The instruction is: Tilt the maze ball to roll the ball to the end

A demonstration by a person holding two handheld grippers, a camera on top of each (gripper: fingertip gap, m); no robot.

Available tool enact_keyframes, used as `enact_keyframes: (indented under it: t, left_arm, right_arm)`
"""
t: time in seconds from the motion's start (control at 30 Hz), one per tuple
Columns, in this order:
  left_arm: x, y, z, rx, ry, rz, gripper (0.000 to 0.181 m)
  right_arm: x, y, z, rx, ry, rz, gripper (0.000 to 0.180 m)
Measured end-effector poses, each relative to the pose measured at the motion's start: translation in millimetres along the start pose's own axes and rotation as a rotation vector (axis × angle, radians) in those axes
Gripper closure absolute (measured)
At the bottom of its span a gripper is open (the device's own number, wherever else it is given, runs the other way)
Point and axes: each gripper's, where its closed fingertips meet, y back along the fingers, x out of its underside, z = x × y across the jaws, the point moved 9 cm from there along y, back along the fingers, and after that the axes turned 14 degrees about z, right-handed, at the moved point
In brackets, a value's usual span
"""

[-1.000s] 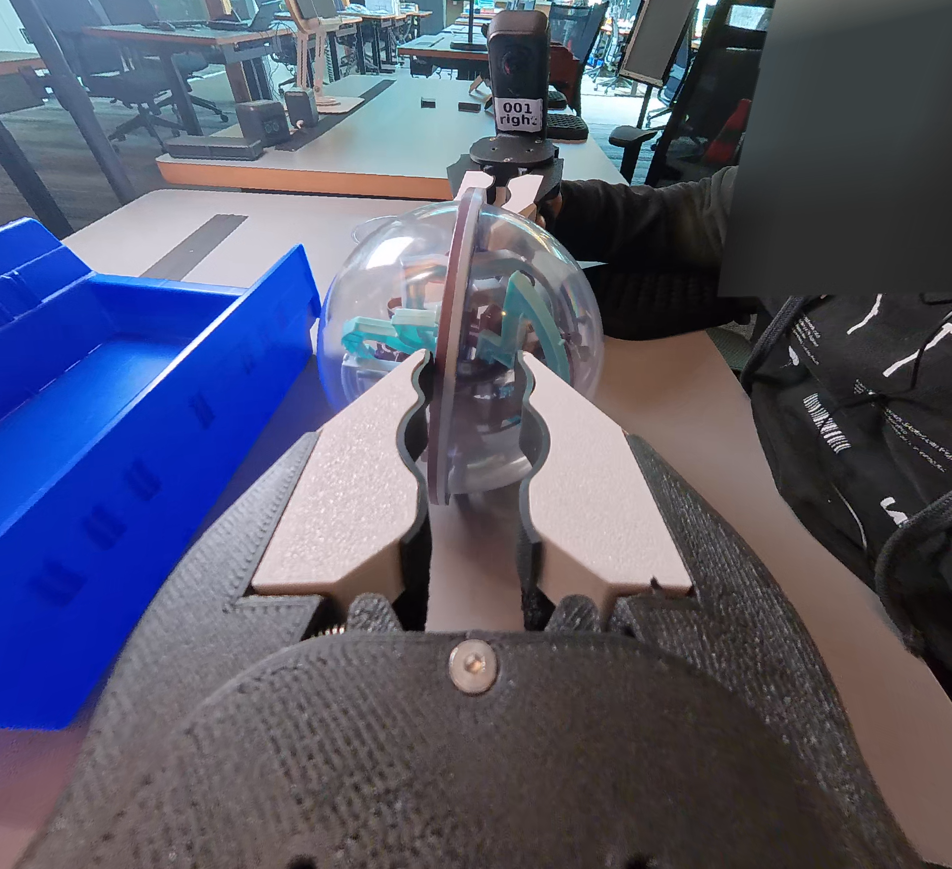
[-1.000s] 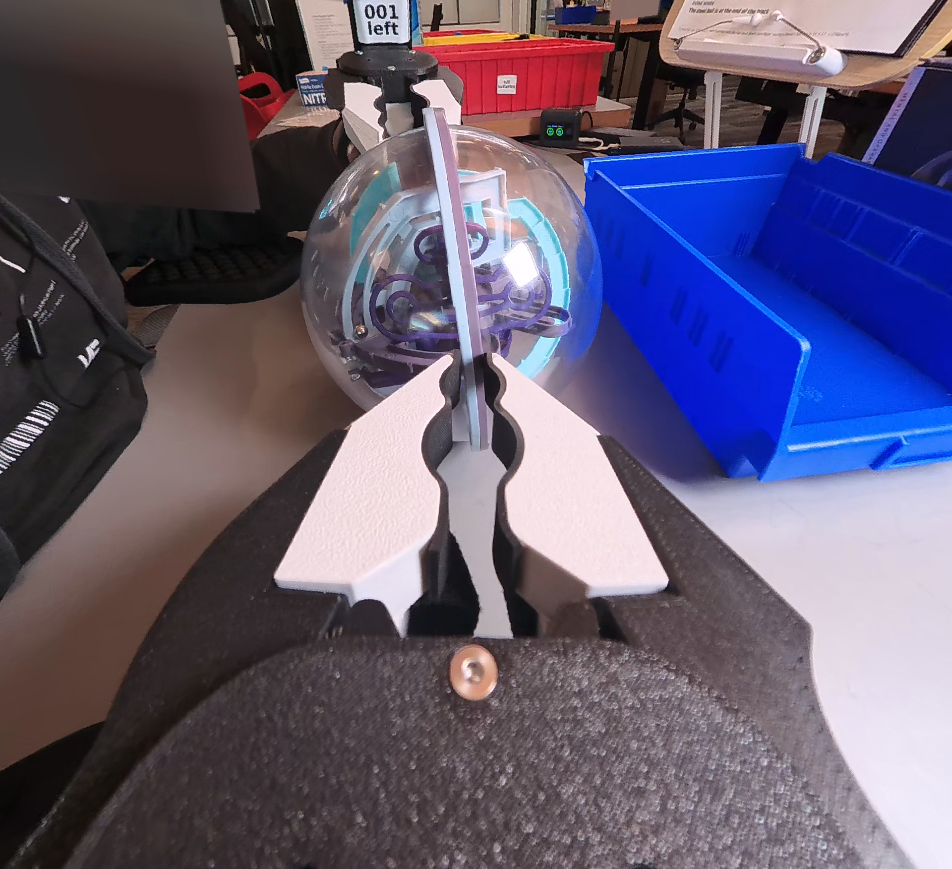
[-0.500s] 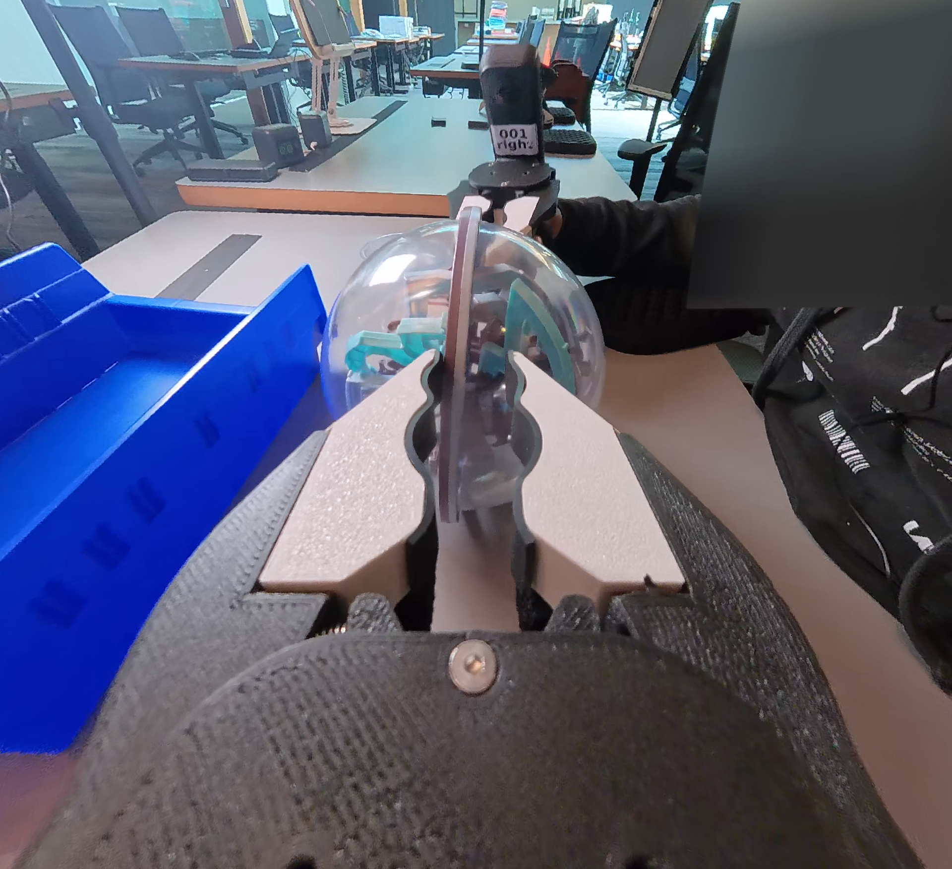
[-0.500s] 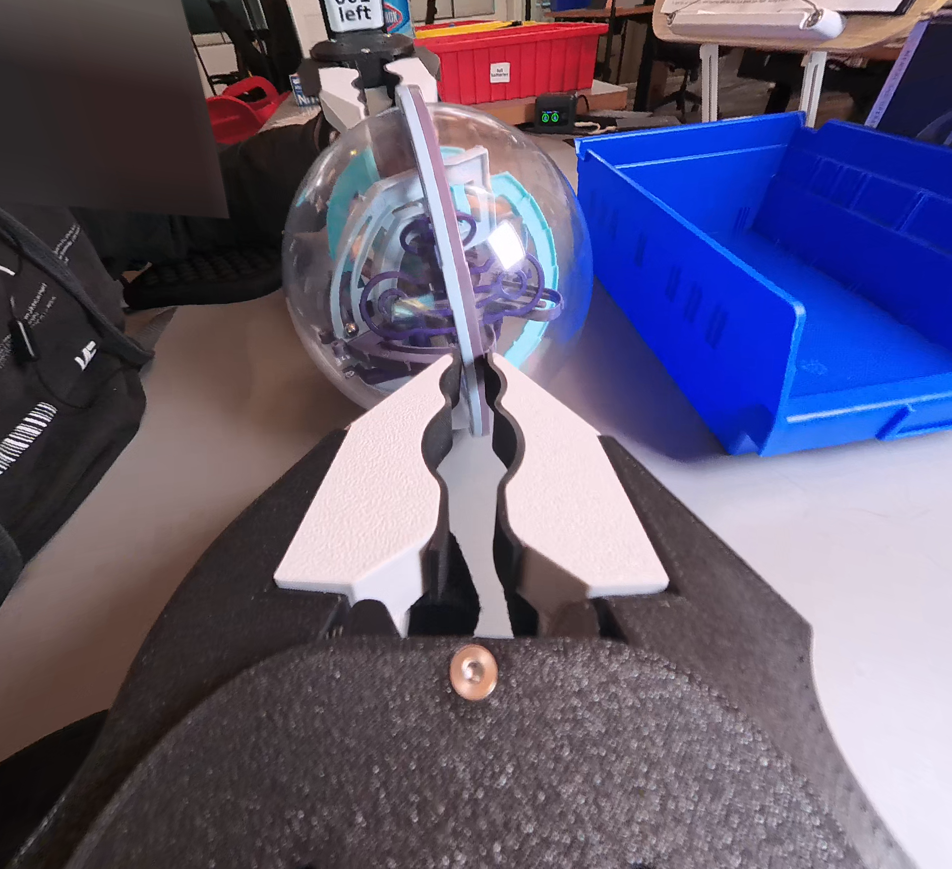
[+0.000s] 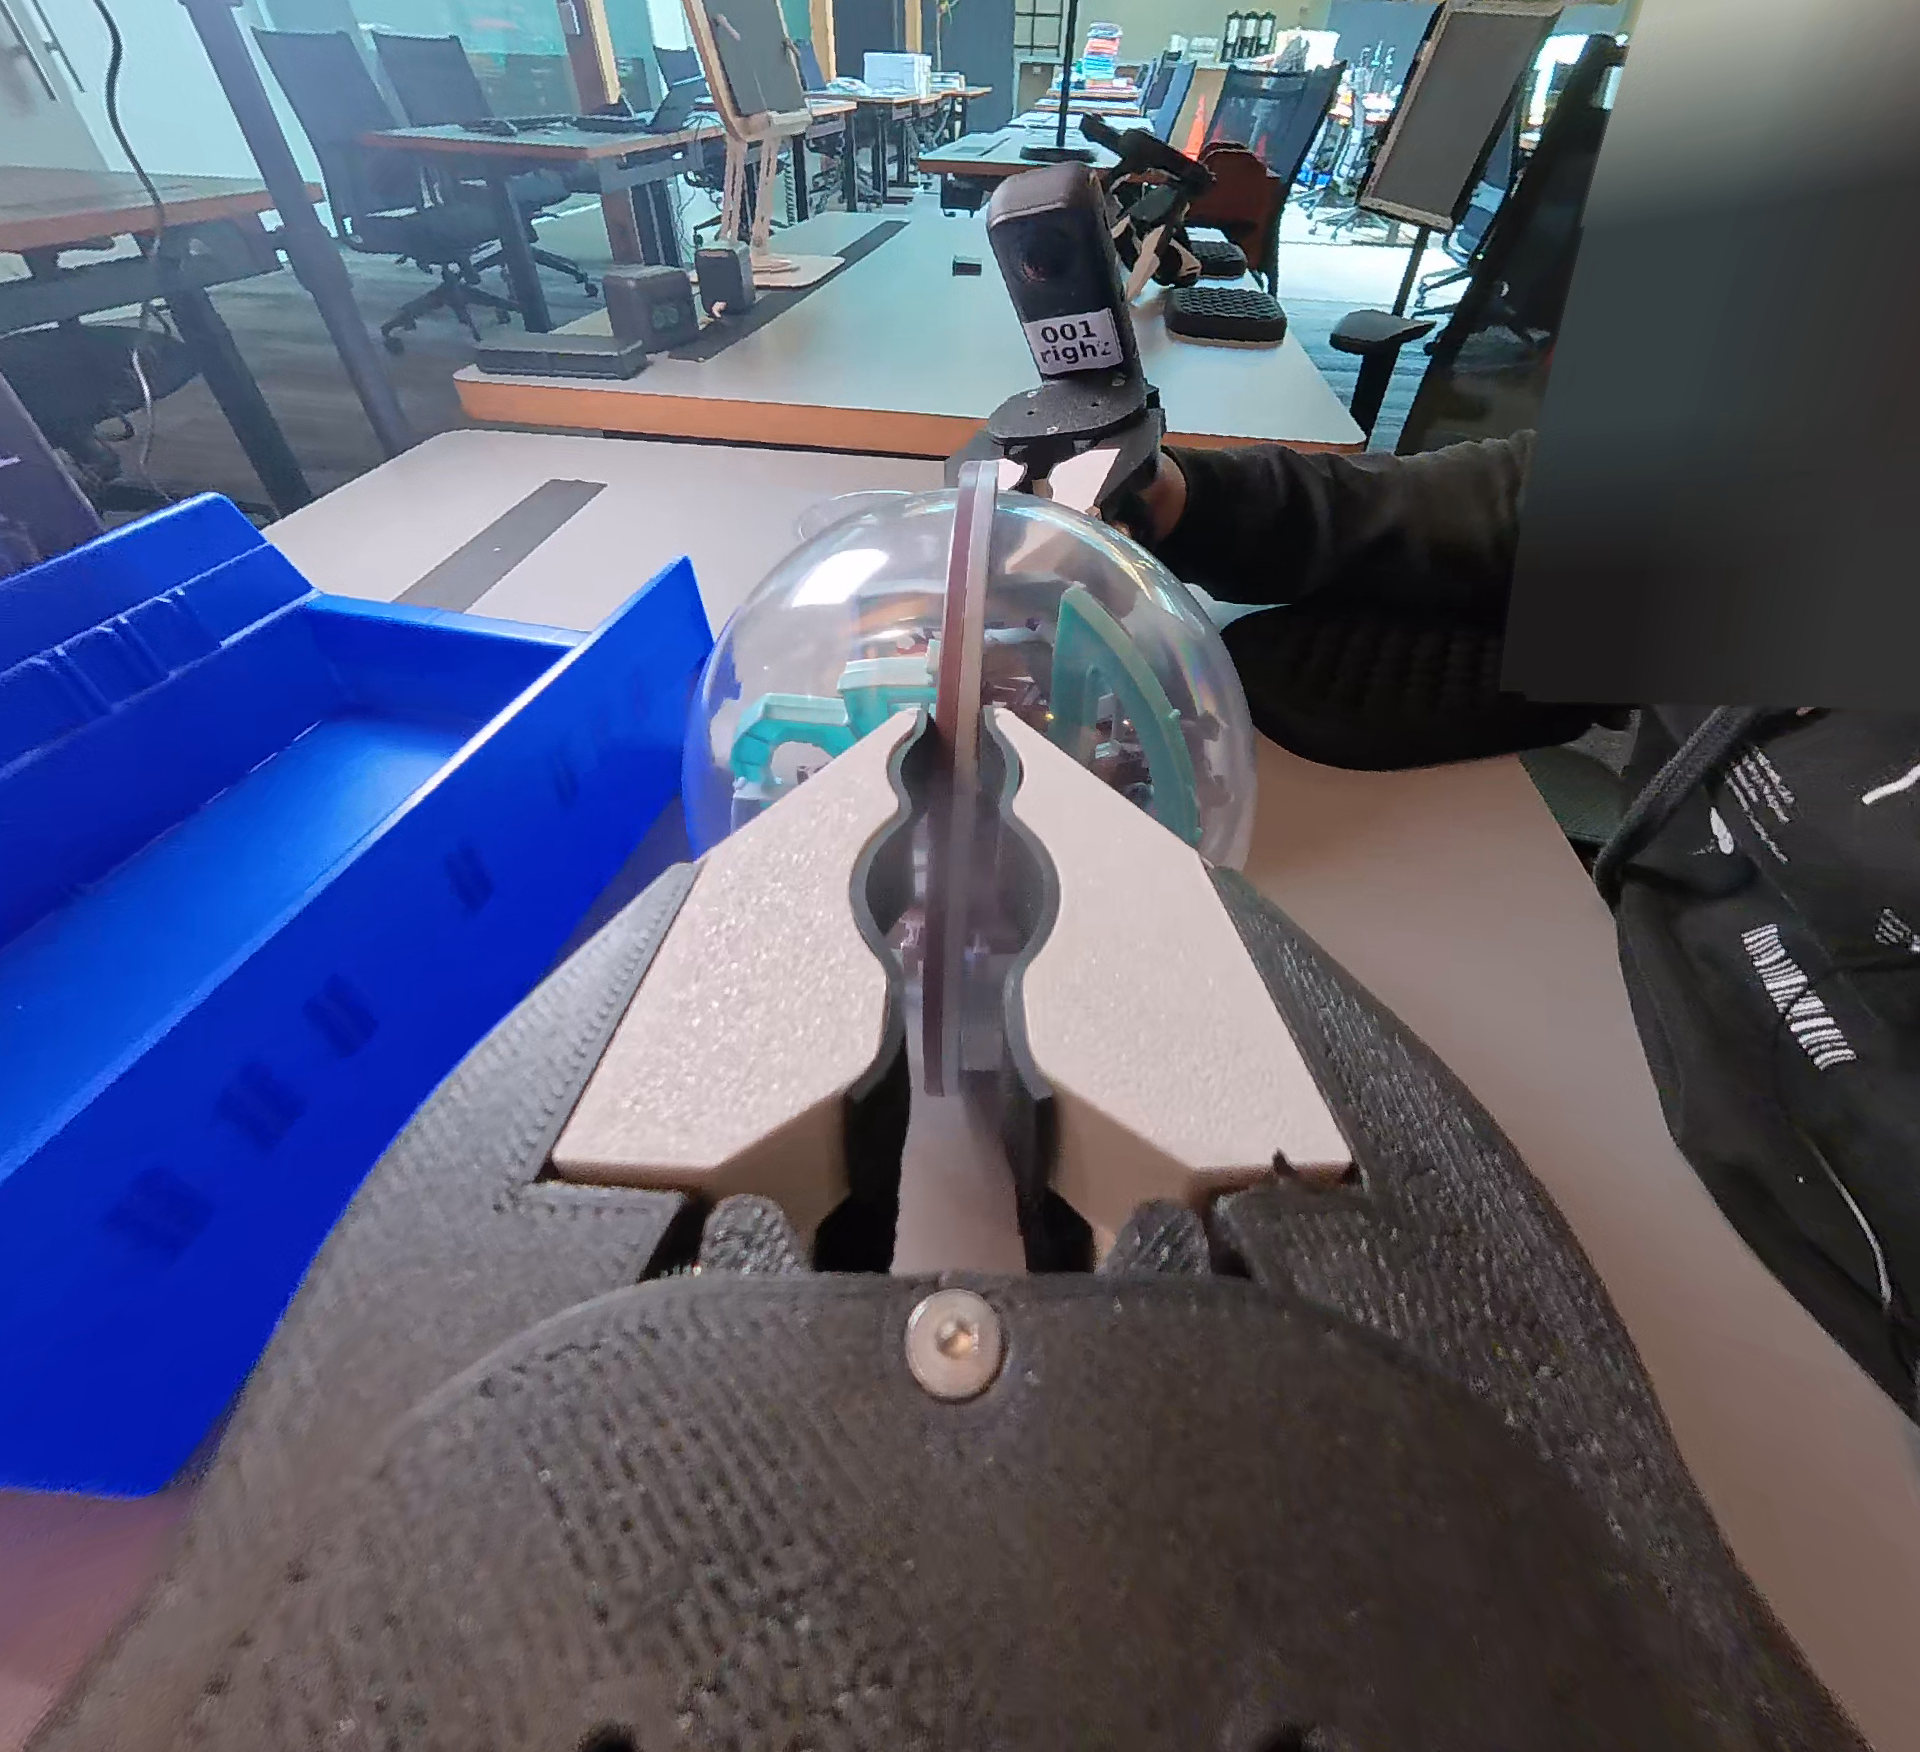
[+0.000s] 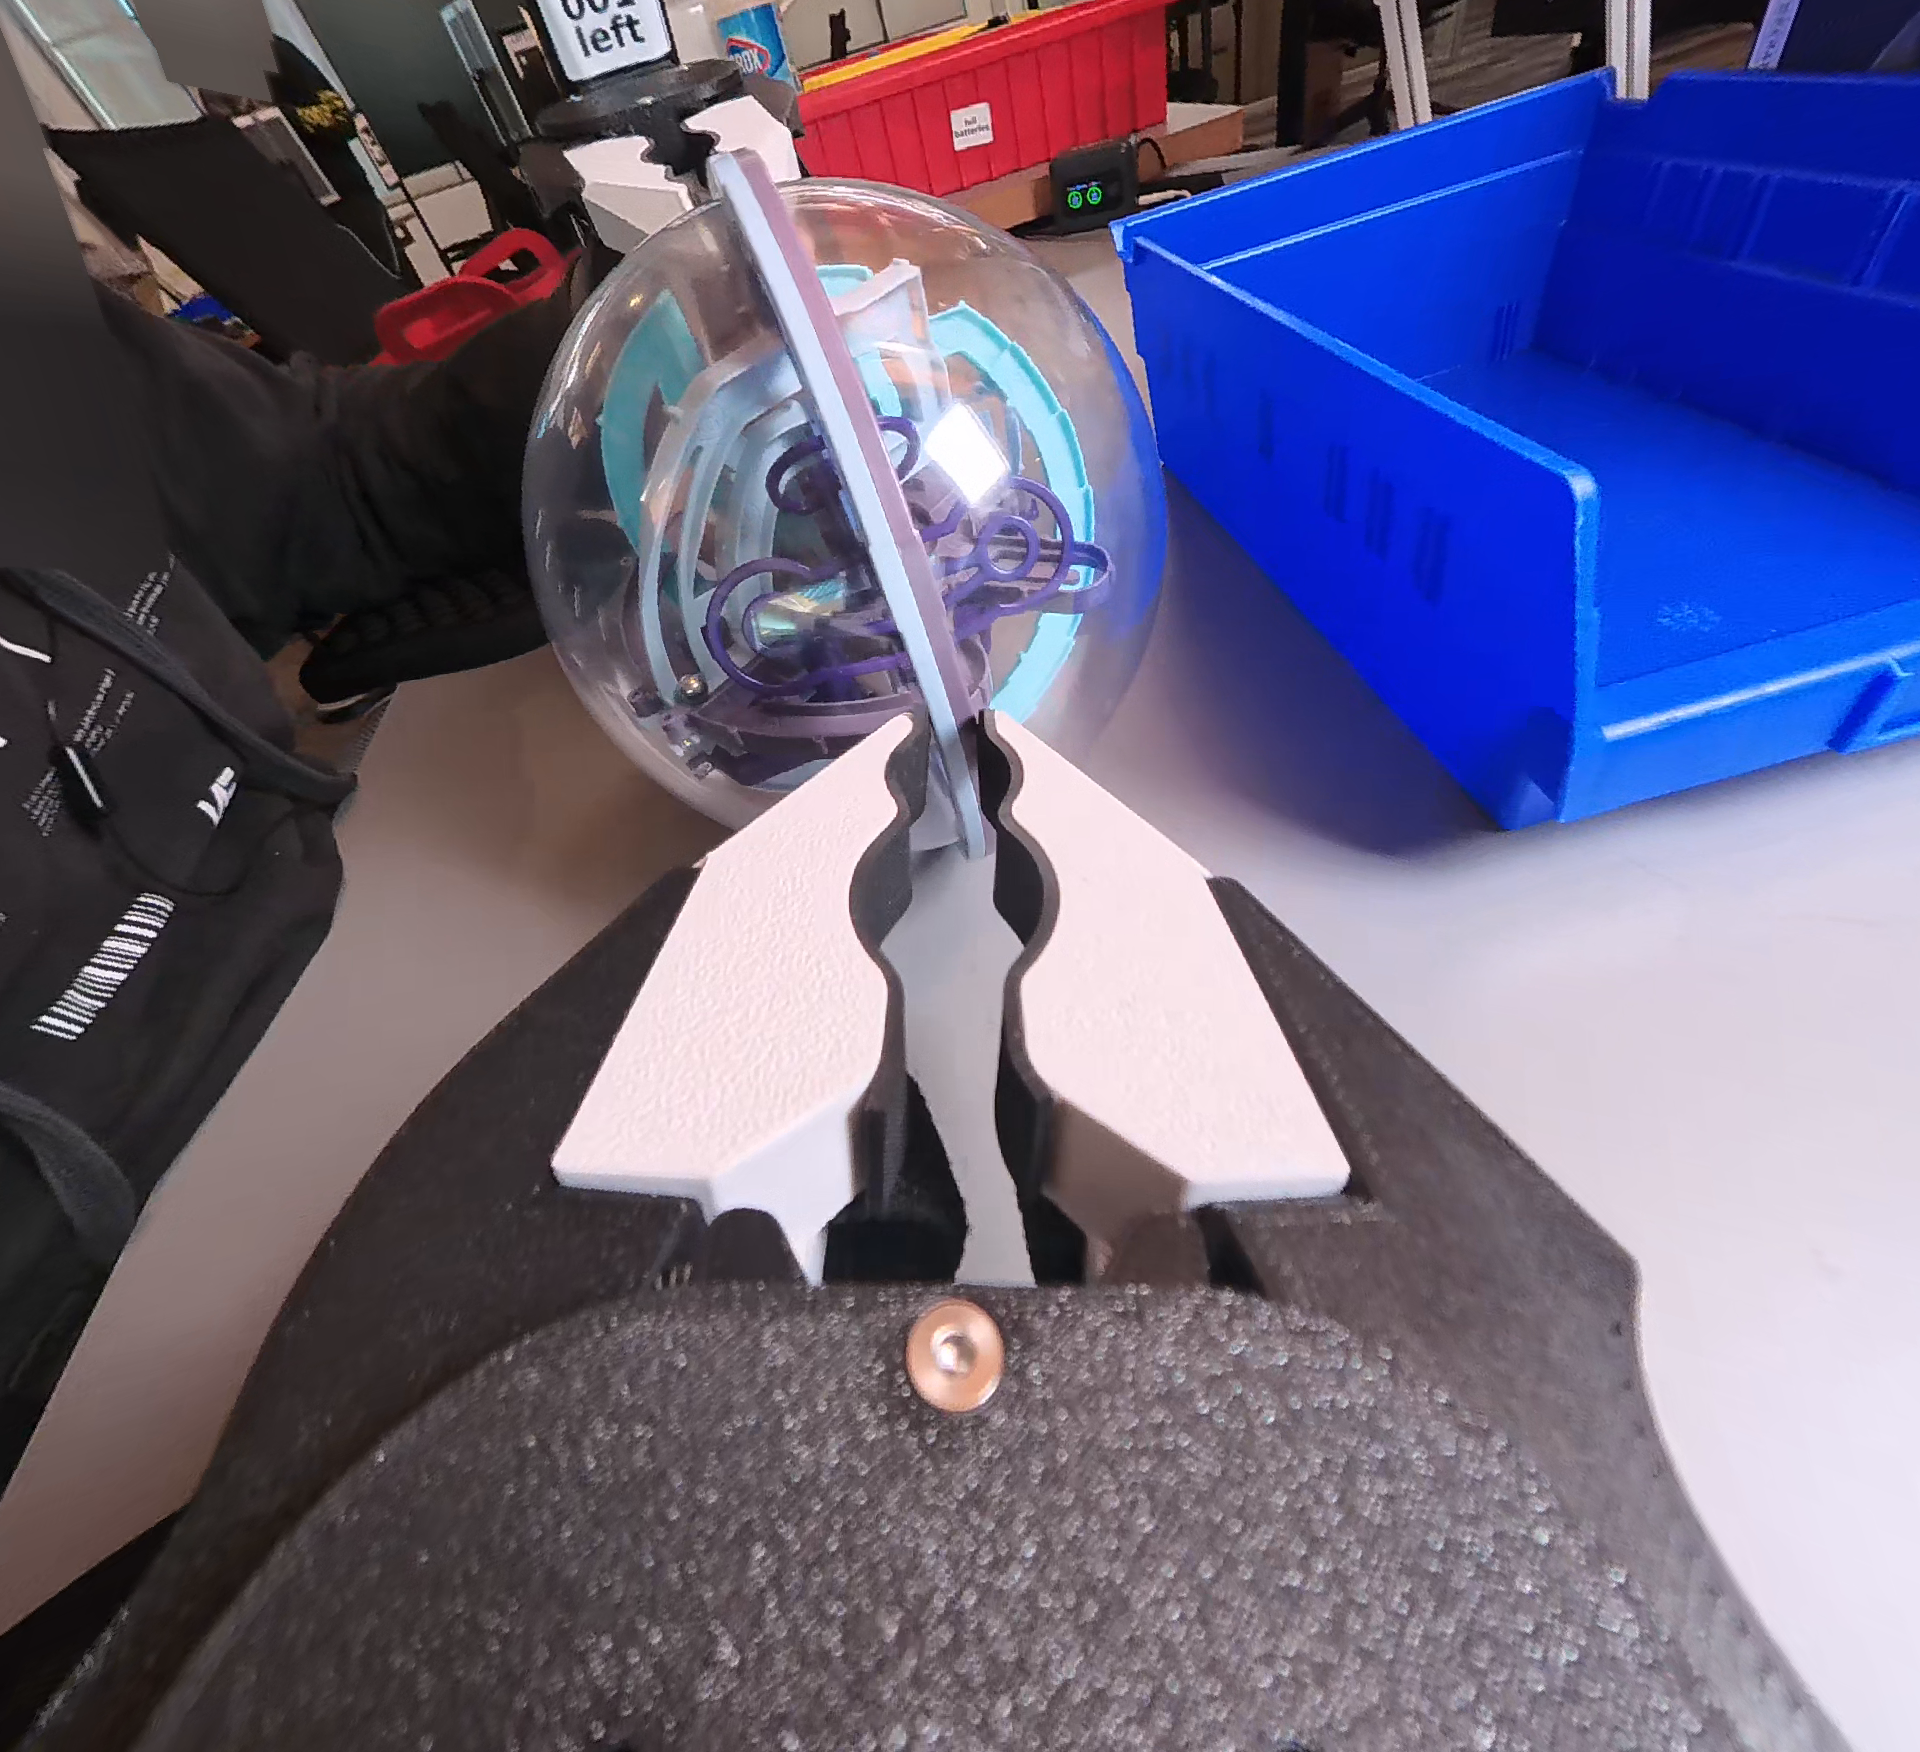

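Bin: open blue plastic bin (image 5: 260, 871), frame left.
Maze: clear plastic maze ball (image 6: 831, 497), centre frame, ring tilted.
Grippers: left gripper (image 5: 951, 746) and right gripper (image 6: 948, 726) clamp its ring.
Ball: small steel ball (image 6: 689, 690), right wrist view only.

Clear maze ball (image 6: 831, 497) (teal, purple tracks), blue bin (image 6: 1558, 476)

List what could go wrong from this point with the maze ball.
1. The right gripper pinches only the thin ring of the maze ball at its fingertips; more tilt might let the ring slip out.
2. The blue bin stands close beside the sphere; a swing that way could knock it.
3. The small steel ball could drop off its track if the tilt is abrupt.
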Motion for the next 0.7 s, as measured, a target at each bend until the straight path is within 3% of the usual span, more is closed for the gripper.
enact_keyframes:
  t: [0.3,0.57,0.7]
  left_arm:
    - [-4.1,-3.2,2.8,-0.010,0.041,0.001,0.173]
    - [-1.4,-1.2,4.6,-0.003,0.058,0.033,0.156]
    - [-1.3,-2.3,8.4,0.007,0.107,0.022,0.156]
  right_arm:
    - [1.6,-0.8,-5.1,-0.001,-0.061,0.011,0.173]
    - [1.5,-1.4,-6.3,-0.013,-0.099,0.016,0.173]
    - [1.3,-1.3,-6.8,-0.014,-0.119,0.023,0.173]
